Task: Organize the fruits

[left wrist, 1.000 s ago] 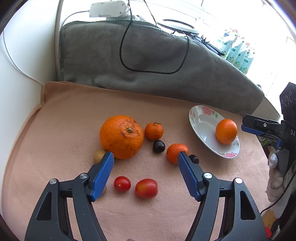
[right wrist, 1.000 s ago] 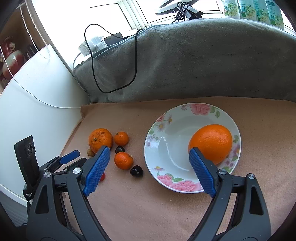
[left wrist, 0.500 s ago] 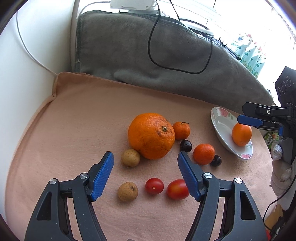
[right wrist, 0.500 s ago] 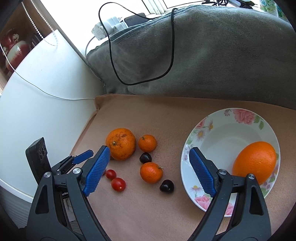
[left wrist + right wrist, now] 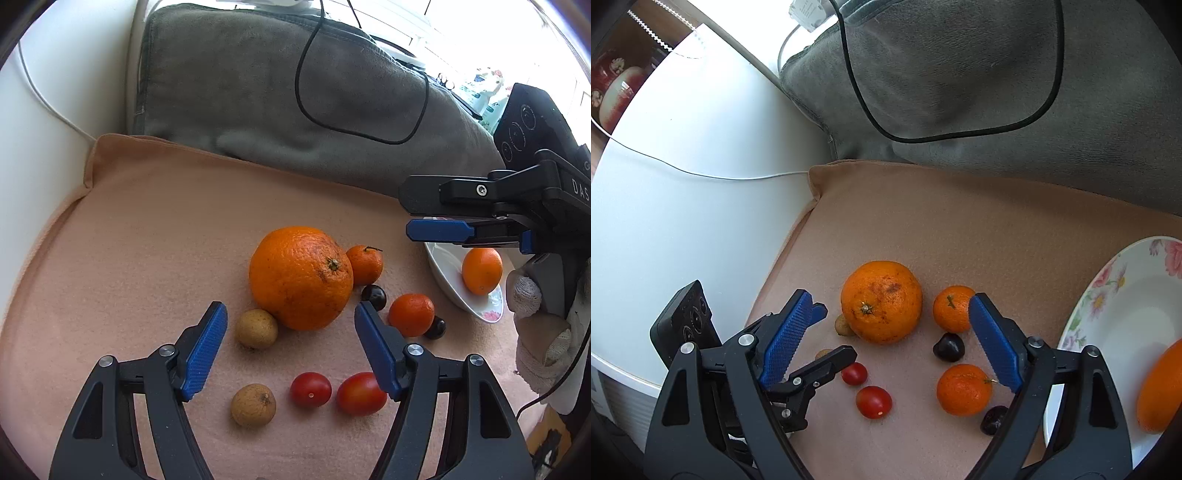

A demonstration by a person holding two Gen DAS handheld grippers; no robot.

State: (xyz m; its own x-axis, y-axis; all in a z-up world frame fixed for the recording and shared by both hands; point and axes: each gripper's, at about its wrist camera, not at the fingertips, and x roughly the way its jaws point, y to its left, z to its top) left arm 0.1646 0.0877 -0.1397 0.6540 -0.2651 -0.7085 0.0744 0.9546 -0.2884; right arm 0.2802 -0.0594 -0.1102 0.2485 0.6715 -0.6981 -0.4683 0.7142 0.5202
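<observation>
A big orange [image 5: 301, 277] lies on the peach cloth [image 5: 147, 229], with two mandarins [image 5: 365, 264] [image 5: 411, 314], two dark cherries [image 5: 373, 297], two brown longans [image 5: 256, 328] and two red tomatoes [image 5: 310, 388] around it. A floral plate [image 5: 454, 284] at the right holds an orange [image 5: 481, 270]. My left gripper [image 5: 291, 347] is open, hovering just short of the big orange. My right gripper [image 5: 890, 343] is open above the fruit cluster, the big orange [image 5: 881, 301] between its fingers in view; it also shows in the left wrist view [image 5: 439, 230].
A grey cushion [image 5: 280, 99] with a black cable [image 5: 314, 107] backs the cloth. A white surface [image 5: 683, 184] with a thin white cable lies left of the cloth. The plate's rim [image 5: 1082, 314] sits at the right in the right wrist view.
Both grippers stayed open. The left one turned left, showing the longans. The right one swung from over the plate to over the loose fruit, near the left gripper.
</observation>
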